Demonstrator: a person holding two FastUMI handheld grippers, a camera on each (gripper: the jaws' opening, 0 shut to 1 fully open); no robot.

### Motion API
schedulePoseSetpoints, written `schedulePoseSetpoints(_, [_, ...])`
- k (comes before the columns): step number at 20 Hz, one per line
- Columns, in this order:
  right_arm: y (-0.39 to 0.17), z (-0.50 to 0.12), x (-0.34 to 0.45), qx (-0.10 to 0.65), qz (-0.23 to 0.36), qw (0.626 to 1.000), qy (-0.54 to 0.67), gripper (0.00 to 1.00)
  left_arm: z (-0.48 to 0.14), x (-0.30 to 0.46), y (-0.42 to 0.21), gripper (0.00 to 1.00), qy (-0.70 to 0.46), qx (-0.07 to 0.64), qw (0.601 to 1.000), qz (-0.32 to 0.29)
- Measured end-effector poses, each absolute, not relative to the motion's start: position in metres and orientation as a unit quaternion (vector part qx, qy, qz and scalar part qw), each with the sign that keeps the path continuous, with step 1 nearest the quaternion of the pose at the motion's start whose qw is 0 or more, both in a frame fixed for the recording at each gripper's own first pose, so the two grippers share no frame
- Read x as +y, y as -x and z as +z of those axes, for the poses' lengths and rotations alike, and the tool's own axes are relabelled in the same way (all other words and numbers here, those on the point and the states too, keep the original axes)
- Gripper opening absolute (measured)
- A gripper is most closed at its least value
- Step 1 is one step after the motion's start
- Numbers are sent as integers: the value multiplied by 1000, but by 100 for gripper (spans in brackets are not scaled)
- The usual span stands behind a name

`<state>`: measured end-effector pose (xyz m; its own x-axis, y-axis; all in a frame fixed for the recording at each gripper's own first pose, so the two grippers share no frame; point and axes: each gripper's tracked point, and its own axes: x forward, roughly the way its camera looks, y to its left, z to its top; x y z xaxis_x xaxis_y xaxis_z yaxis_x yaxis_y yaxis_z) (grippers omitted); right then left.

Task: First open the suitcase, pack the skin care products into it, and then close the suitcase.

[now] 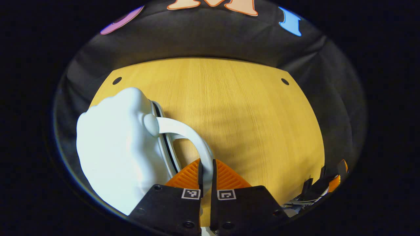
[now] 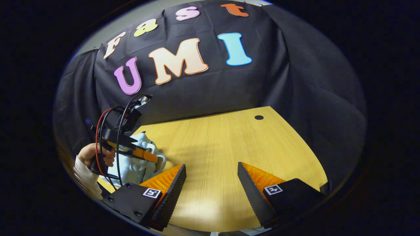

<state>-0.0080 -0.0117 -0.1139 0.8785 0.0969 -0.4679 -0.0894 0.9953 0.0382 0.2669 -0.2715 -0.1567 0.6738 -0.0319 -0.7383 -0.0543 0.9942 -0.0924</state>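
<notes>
One pale suitcase, one wooden table, two claws, left claw, right claw

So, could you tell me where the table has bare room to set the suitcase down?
The table is bare from the suitcase across to its far and right edges. It is crowded only at the left, where the left tool grips the handle.

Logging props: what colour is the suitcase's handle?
White handle, pale blue suitcase; clearest in the left gripper view.

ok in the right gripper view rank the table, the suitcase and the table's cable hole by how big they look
1. table, largest
2. suitcase, partly hidden behind the left gripper, so its full extent is unclear
3. cable hole, smallest
</notes>
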Motion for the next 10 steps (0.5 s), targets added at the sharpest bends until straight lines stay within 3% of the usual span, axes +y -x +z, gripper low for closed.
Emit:
schedulePoseSetpoints(3, [12, -119, -16, 249, 37, 968, -6, 98, -162, -267, -270, 10, 49, 405, 913, 23])
schedulePoseSetpoints(4, [11, -118, -15, 248, 36, 968, -6, 92, -161, -266, -270, 13, 49, 403, 913, 32])
schedulePoseSetpoints(6, [9, -117, -15, 246, 37, 969, -4, 93, -159, -269, -266, 34, 49, 403, 913, 40])
schedulePoseSetpoints(7, [7, -117, -15, 246, 36, 969, 0, 93, -159, -273, -266, 59, 50, 400, 914, 40])
schedulePoseSetpoints(9, [6, -116, -18, 244, 35, 969, 7, 92, -160, -278, -259, 77, 49, 403, 913, 41])
schedulePoseSetpoints(10, [5, -113, -18, 242, 35, 970, 7, 92, -159, -282, -256, 80, 44, 402, 914, 39])
